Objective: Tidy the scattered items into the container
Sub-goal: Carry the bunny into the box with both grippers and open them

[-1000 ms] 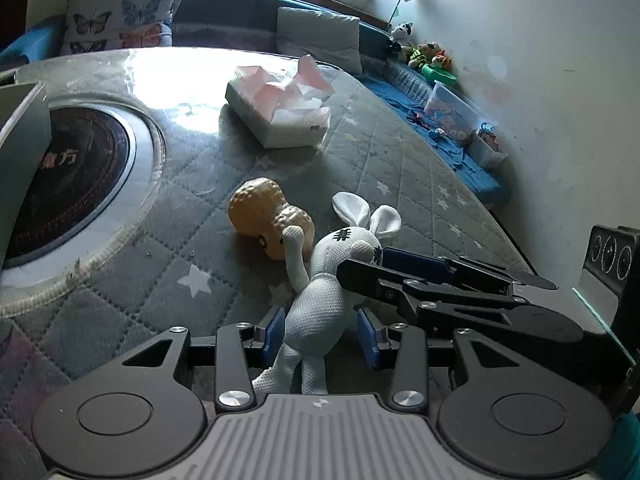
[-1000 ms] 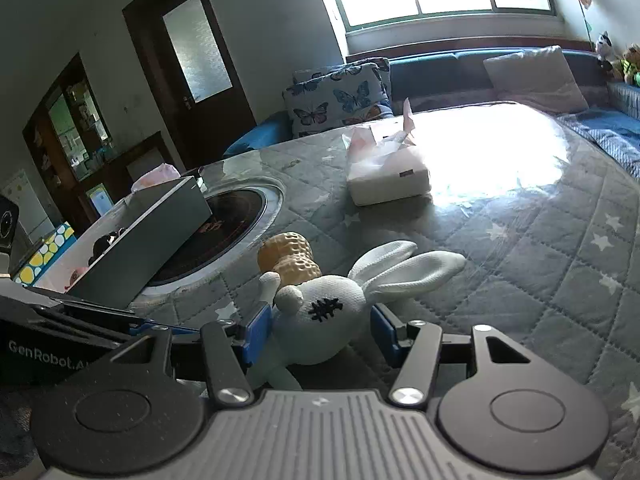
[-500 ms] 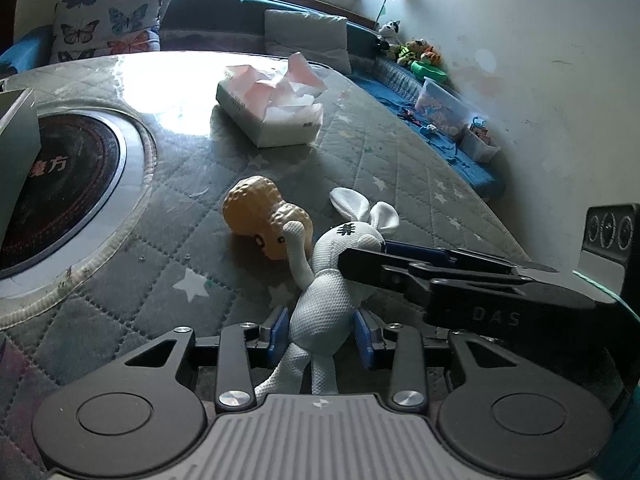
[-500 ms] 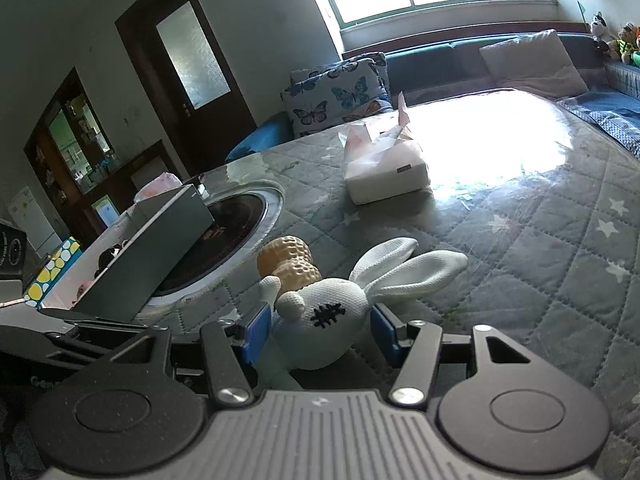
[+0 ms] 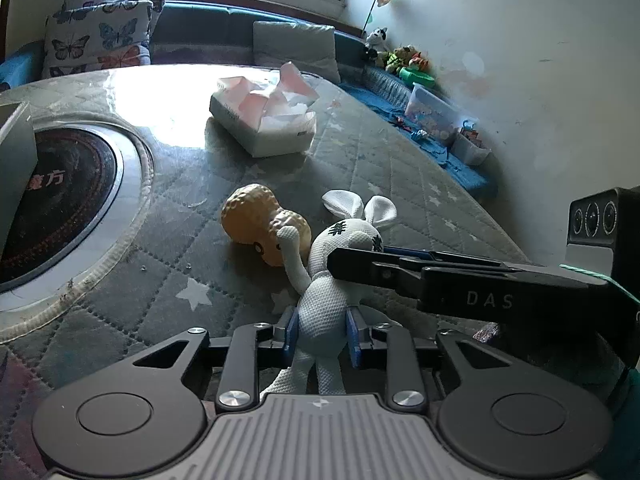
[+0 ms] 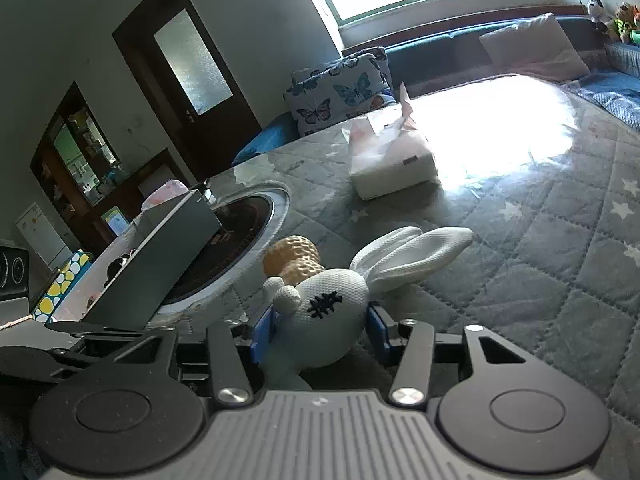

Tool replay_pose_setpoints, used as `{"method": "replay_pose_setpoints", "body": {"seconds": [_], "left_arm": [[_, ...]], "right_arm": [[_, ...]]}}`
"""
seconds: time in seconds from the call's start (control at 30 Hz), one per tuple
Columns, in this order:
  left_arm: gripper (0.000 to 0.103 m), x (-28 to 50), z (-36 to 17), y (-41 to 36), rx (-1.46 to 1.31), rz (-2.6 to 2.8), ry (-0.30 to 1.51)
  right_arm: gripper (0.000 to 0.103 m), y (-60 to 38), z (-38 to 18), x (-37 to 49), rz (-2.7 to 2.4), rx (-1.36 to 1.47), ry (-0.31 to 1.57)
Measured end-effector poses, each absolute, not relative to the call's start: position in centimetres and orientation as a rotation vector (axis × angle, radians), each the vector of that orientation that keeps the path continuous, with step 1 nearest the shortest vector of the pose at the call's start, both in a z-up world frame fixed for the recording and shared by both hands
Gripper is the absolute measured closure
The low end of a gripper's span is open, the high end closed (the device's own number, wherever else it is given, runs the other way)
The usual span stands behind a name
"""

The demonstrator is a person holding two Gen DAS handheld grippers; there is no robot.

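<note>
A white knitted rabbit toy (image 5: pixel 324 312) lies on the quilted table. My left gripper (image 5: pixel 322 334) is shut on its body. My right gripper (image 6: pixel 320 330) is shut on its head (image 6: pixel 324 312), and in the left wrist view its black fingers (image 5: pixel 400 266) reach in from the right. A yellow peanut-shaped toy (image 5: pixel 264 222) lies just behind the rabbit, touching its raised arm; it also shows in the right wrist view (image 6: pixel 294 256). A grey open box (image 6: pixel 160 268) stands at the left, beside the round inset plate.
A white tissue box (image 5: pixel 268 120) sits farther back on the table. A round dark inset plate (image 5: pixel 60 204) with a pale rim lies at the left. The table's right edge (image 5: pixel 480 208) drops toward a blue bench with toys and a clear bin.
Both grippers have closed in on the rabbit: the left pads now press its body and the right pads its head. The peanut toy has not moved.
</note>
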State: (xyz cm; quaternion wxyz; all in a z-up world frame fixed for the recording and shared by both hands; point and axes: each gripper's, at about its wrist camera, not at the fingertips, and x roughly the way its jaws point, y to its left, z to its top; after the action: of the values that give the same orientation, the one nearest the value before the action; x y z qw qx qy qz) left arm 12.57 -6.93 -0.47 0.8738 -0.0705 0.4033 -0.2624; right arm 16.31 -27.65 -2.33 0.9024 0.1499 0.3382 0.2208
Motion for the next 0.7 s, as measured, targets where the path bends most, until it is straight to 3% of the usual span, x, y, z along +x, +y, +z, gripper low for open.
{"method": "replay_pose_setpoints", "body": {"seconds": [0.7], "left_arm": [[0.077, 8.1, 6.7, 5.8, -0.21, -0.279, 0.605]], "right_arm": [[0.055, -15.0, 5.0, 18.2, 0.759, 0.193, 0.547]]}}
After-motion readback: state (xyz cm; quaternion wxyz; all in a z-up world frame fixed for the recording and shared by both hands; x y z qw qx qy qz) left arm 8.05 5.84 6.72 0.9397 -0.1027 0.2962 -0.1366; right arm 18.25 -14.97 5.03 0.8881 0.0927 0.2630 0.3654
